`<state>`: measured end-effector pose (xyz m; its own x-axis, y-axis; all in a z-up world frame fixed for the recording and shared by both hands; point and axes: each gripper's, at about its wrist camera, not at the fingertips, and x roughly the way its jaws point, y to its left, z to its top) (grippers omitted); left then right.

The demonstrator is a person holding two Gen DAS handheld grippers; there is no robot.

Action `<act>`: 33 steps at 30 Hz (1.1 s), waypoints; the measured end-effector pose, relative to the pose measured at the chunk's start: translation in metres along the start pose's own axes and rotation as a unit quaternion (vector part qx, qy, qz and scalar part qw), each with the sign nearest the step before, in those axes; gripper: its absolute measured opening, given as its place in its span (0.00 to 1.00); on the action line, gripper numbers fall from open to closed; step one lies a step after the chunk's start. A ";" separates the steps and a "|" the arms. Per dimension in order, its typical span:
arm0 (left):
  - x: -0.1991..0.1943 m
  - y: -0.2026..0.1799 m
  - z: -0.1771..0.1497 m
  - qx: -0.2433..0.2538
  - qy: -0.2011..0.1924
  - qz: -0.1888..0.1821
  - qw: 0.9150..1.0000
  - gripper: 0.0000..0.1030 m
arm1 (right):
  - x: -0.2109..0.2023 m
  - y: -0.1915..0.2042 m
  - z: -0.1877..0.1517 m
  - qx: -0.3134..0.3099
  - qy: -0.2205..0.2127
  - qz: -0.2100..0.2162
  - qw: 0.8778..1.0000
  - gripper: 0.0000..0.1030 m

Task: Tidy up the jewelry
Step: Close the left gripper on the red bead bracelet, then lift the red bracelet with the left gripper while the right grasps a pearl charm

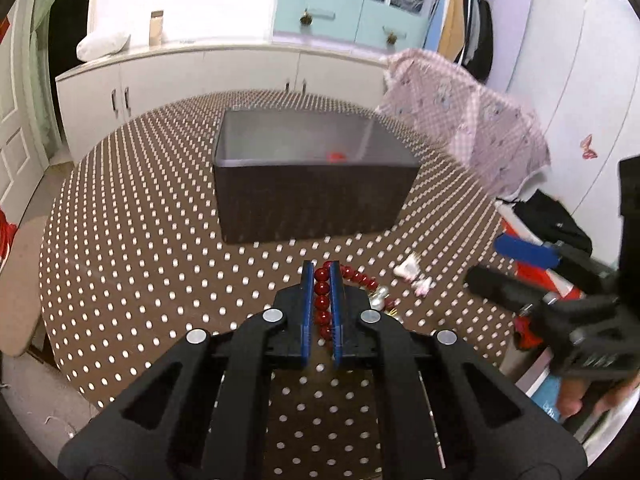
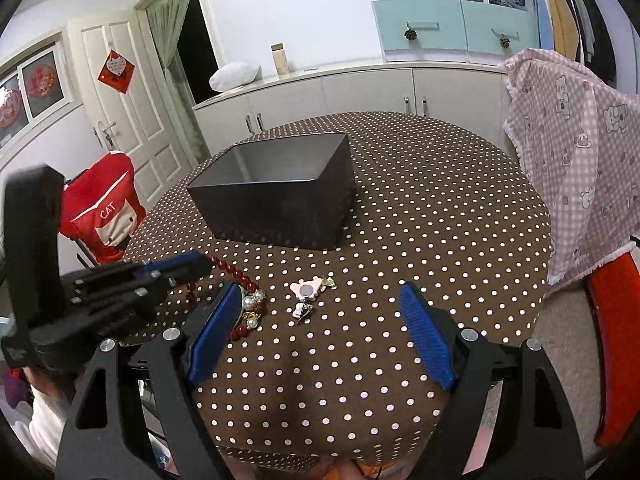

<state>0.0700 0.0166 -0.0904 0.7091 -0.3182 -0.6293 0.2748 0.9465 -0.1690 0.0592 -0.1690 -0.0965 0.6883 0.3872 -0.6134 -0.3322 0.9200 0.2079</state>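
My left gripper [image 1: 322, 270] is shut on a red bead necklace [image 1: 321, 300] low over the polka-dot table; it also shows in the right wrist view [image 2: 200, 266]. The necklace [image 2: 236, 276] trails to a pile of pearl and gold beads [image 2: 252, 304]. A pink hair clip [image 2: 306, 291] and a smaller clip [image 2: 303, 311] lie beside it. A dark open box [image 1: 312, 188] stands at the table's middle with something red inside [image 1: 337, 156]; the box also shows in the right wrist view [image 2: 276, 196]. My right gripper [image 2: 320, 292] is open and empty, near the front edge.
The round table [image 2: 440, 220] has a brown dotted cloth. A chair with a pink checked cover [image 2: 580, 152] stands at the right, a red chair [image 2: 100, 212] at the left. White cabinets [image 2: 340, 92] line the back wall.
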 end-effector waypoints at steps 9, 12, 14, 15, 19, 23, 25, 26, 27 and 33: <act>-0.025 0.005 0.013 -0.013 -0.038 -0.016 0.999 0.08 | 0.003 0.016 -0.002 -0.022 0.002 0.021 1.000 0.75; -0.032 0.011 0.014 -0.018 -0.046 -0.012 0.999 0.08 | 0.006 0.022 -0.003 -0.031 0.005 0.028 0.999 0.75; -0.035 0.014 0.013 -0.022 -0.049 -0.011 0.999 0.08 | 0.009 0.027 -0.003 -0.042 0.007 0.030 0.999 0.75; -0.037 0.017 0.012 -0.024 -0.050 -0.009 0.998 0.08 | 0.011 0.029 -0.003 -0.045 0.008 0.031 0.998 0.75; -0.038 0.023 0.006 -0.030 -0.048 -0.006 0.998 0.08 | 0.019 0.038 -0.001 -0.062 0.011 0.035 0.997 0.63; -0.033 0.031 -0.002 -0.039 -0.040 -0.002 0.998 0.08 | 0.033 0.046 0.001 -0.081 0.022 0.036 0.996 0.47; -0.031 0.035 -0.005 -0.046 -0.037 -0.002 0.998 0.08 | 0.039 0.048 0.002 -0.083 0.024 0.034 0.996 0.43; -0.031 0.037 -0.006 -0.049 -0.036 -0.002 0.998 0.08 | 0.043 0.048 0.004 -0.081 0.026 0.034 0.996 0.41; -0.030 0.038 -0.007 -0.052 -0.036 -0.003 0.998 0.08 | 0.046 0.048 0.004 -0.080 0.028 0.032 0.996 0.38; -0.027 0.048 -0.009 -0.063 -0.035 -0.003 0.997 0.08 | 0.065 0.045 0.005 -0.069 0.046 0.010 0.997 0.23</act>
<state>0.0581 0.0714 -0.0885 0.7525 -0.3225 -0.5742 0.1990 0.9425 -0.2685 0.0928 -0.1024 -0.1234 0.6212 0.3922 -0.6785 -0.4348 0.8928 0.1181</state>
